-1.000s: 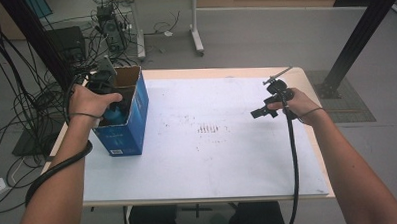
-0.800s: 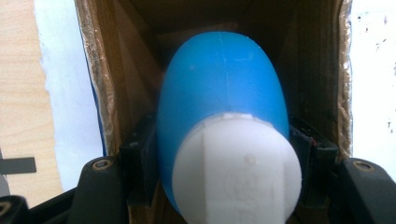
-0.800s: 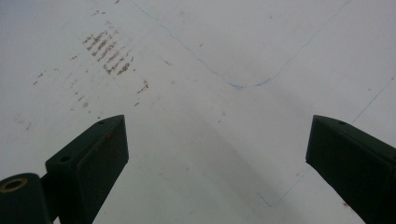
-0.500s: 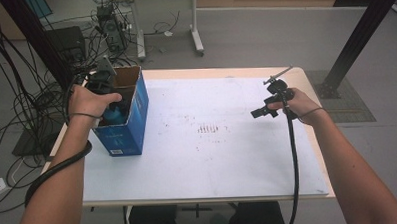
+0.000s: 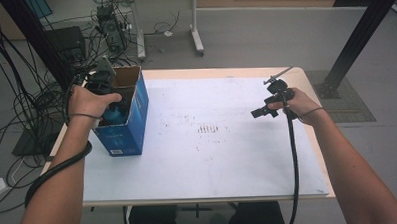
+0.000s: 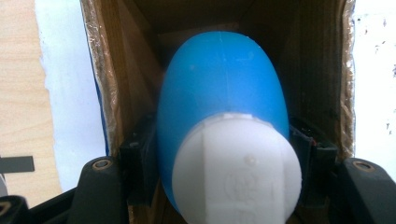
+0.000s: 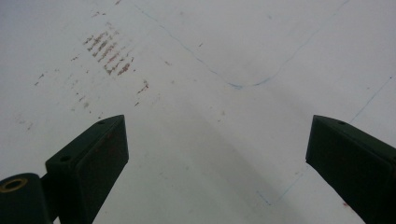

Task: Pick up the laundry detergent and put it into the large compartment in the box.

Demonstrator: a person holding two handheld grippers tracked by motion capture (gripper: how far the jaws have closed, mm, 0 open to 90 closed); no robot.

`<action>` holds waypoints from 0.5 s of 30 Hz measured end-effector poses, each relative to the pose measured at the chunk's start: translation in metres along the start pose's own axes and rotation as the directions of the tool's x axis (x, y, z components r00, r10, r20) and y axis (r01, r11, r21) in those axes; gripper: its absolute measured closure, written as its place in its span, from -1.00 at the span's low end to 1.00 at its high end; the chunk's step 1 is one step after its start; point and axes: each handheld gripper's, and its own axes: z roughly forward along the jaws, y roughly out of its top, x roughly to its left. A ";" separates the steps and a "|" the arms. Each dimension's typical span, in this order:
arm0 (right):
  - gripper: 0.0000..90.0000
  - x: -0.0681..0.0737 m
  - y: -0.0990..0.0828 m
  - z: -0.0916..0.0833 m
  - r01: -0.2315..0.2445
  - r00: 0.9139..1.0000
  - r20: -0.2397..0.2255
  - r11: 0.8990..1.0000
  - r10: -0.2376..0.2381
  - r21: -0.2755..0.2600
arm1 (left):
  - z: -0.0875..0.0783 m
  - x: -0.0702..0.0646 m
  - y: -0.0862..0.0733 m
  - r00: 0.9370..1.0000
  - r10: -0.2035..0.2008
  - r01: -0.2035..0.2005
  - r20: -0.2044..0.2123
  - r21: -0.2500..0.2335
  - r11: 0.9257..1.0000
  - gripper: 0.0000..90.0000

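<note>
A: High view, left side of the frame: the left gripper (image 5: 107, 97) is dipped into the open top of the blue cardboard box (image 5: 132, 125), which stands at the left edge of the white table (image 5: 213, 161).

B: And the left gripper view puts us right inside it. There's a blue bottle (image 6: 224, 88) with a white cap (image 6: 238, 168) filling the middle of the frame, brown box walls on both sides.

A: Jaws?

B: Pressed against the bottle's flanks, low in the frame, one on each side. That's a firm clamp on the bottle, its body pointing down into the box.

A: Over at the right of the high view, the right gripper (image 5: 264, 110) hangs above the tabletop, well apart from the box, cable trailing down toward the bottom edge.

B: Right gripper view agrees: both black jaws spread wide at the lower corners, nothing between them, just white surface with reddish scuff marks (image 7: 109, 53) in the upper left.
</note>
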 end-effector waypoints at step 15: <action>-0.88 0.000 0.000 -0.001 0.001 1.000 0.003 1.000 -0.001 -0.001 | 0.000 0.000 0.000 1.000 -0.002 0.002 0.001 -0.002 1.000 -0.16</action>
